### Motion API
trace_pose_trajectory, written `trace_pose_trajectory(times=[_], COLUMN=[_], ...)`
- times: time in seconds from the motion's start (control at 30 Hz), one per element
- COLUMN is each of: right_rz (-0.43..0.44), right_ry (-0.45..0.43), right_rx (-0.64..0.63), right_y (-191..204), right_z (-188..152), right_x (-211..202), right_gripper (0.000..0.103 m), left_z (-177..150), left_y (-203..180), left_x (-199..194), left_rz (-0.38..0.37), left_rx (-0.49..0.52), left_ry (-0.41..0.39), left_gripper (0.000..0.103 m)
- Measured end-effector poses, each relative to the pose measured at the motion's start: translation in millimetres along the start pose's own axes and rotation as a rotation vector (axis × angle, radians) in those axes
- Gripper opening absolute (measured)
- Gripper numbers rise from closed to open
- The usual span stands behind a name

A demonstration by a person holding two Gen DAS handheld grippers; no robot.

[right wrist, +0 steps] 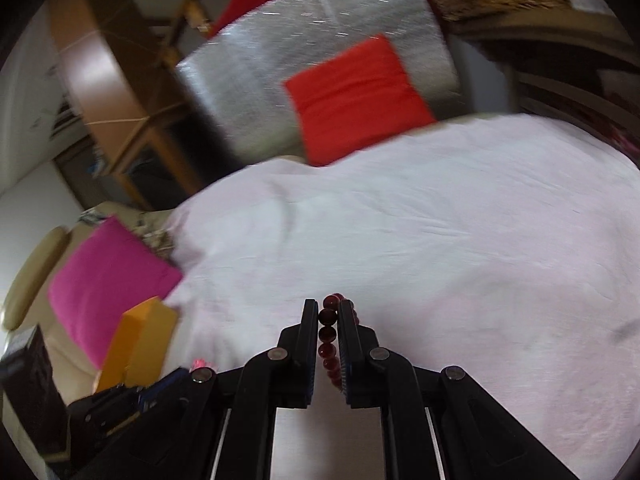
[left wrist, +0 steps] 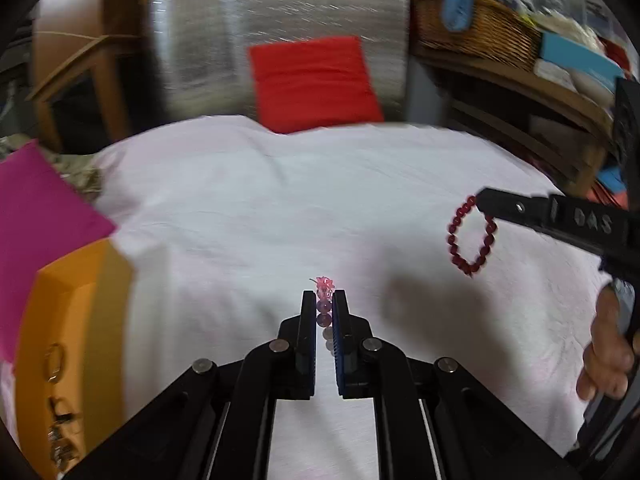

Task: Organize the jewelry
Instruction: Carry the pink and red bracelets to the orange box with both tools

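My left gripper (left wrist: 323, 300) is shut on a pale purple bead bracelet (left wrist: 324, 314) topped by a small pink flower charm (left wrist: 323, 283), held above the white cloth (left wrist: 280, 208). At the right of the left wrist view, my right gripper (left wrist: 482, 198) comes in with a dark red bead bracelet (left wrist: 472, 236) hanging as a loop from its tip. In the right wrist view the right gripper (right wrist: 329, 308) is shut on that dark red bracelet (right wrist: 326, 334), whose beads run between the pads. An open orange jewelry box (left wrist: 76, 320) sits at the left, with small pieces inside.
A magenta cloth (left wrist: 36, 208) lies behind the orange box (right wrist: 136, 340). A red cushion (left wrist: 312, 80) leans on a silver padded panel (left wrist: 280, 20) at the cloth's far edge. A wicker basket (left wrist: 480, 28) on wooden shelves stands at the right. A hand (left wrist: 608, 352) grips the right tool.
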State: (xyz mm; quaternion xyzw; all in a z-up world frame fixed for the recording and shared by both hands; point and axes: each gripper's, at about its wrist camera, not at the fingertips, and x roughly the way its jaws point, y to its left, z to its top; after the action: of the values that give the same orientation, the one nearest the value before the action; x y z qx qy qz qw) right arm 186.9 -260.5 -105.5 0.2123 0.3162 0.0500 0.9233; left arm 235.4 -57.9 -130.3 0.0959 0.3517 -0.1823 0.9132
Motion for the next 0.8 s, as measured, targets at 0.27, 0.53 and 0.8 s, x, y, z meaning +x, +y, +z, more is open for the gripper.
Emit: trace_pose_trajectory(times=[0.27, 0.53, 0.8], right_rz=[0.148, 0.293, 0.417], right_ry=[-0.008, -0.007, 0.027], right_rx=[-0.124, -0.159, -0.185], right_y=[80.4, 144.2, 202.9], right_z=[-19.6, -34.6, -55.6], right_x=[18.5, 30.2, 42.9], right_gripper=[0.011, 0.011, 0.011], left_z=[-10.2, -23.4, -46.2], left_y=[61.1, 118.7, 169.2], left_x=[-40.6, -80.1, -104.2], left_rz=[0.155, 0.27, 0.393], left_rx=[-0.108, -0.217, -0.304], left_ry=[-0.068, -0.135, -0.149], left_gripper=[0.008, 0.008, 0.008])
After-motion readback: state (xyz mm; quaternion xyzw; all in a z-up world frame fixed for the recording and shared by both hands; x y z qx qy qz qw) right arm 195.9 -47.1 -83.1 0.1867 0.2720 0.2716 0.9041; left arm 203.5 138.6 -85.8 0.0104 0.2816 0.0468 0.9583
